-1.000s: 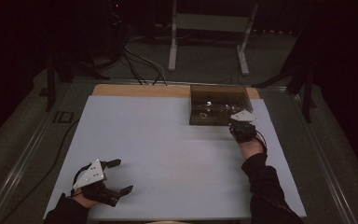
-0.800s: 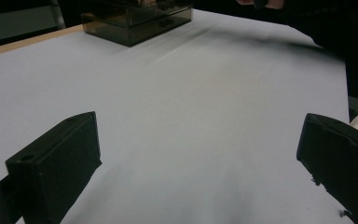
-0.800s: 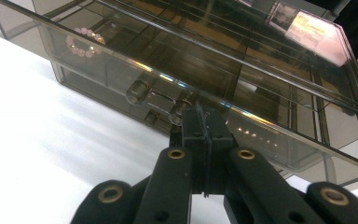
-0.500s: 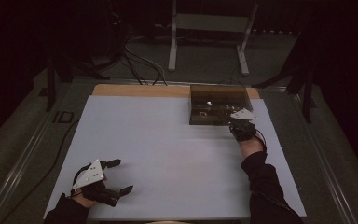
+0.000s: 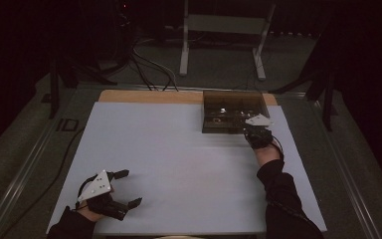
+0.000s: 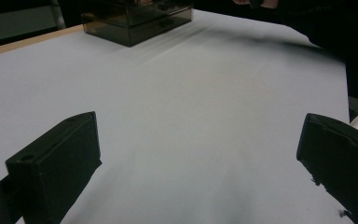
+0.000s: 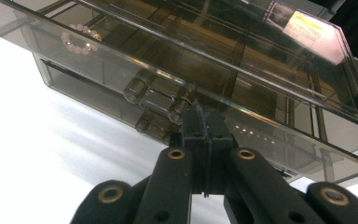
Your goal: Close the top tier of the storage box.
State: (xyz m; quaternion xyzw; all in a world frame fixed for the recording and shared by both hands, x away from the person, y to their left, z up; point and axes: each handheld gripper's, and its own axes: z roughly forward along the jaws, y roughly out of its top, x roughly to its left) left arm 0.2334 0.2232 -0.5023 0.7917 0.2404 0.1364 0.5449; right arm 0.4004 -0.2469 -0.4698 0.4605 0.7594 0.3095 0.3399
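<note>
At table's far edge, smoky clear drawer box [image 7: 205, 65] (beads inside) meets closed right gripper [image 7: 206, 122].

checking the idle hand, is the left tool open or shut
Open. The left tool has its two black jaws spread far apart over bare white table, nothing between them.

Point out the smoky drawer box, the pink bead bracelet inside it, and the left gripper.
smoky drawer box [image 5: 231, 102]: high view, on its top face.
pink bead bracelet [image 7: 78, 40]: right gripper view, on the bead ring in the upper drawer.
left gripper [image 5: 128, 187]: high view, midway between its spread fingertips.
</note>
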